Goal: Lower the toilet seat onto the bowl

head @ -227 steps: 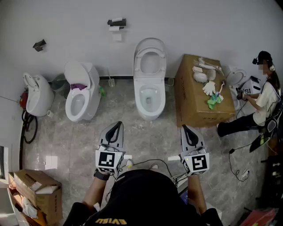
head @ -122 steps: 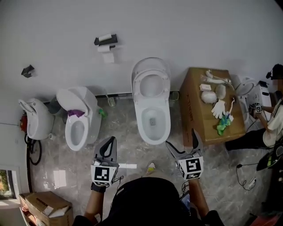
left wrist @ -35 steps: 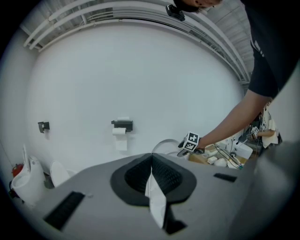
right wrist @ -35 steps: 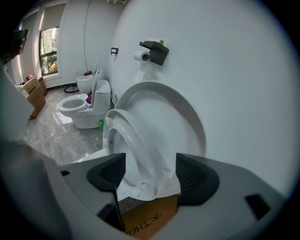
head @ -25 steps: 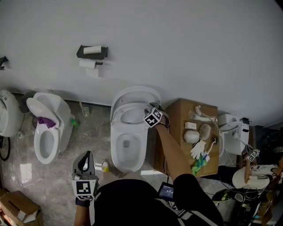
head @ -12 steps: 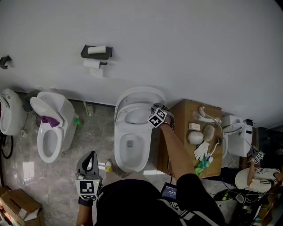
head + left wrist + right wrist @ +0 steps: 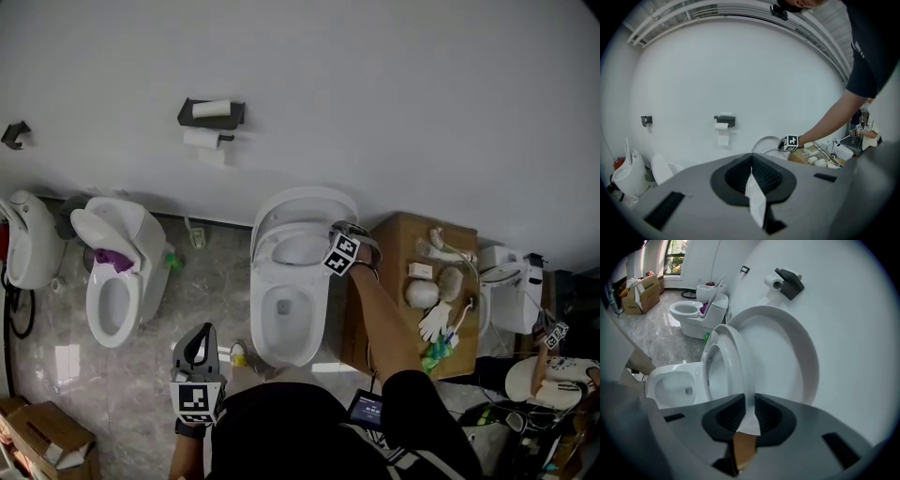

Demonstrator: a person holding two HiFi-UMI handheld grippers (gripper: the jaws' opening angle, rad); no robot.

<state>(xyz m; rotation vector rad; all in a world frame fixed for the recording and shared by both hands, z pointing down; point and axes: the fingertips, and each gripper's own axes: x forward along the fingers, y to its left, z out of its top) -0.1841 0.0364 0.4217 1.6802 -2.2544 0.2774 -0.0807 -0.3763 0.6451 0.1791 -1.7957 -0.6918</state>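
Standing behind the toilet bowl [image 7: 286, 319], the toilet seat [image 7: 736, 357] is raised near its lid [image 7: 787, 352]. The right hand-held gripper [image 7: 749, 405] is closing on the seat's rim. The left hand-held gripper [image 7: 751, 165], closed and empty, hangs left of the bowl's front.

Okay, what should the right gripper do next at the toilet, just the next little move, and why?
Probably tip the seat forward, away from the lid and down toward the bowl. The right gripper has its jaws closing with the seat's rim between them, and the seat stands upright in front of the lid, with the bowl open below.
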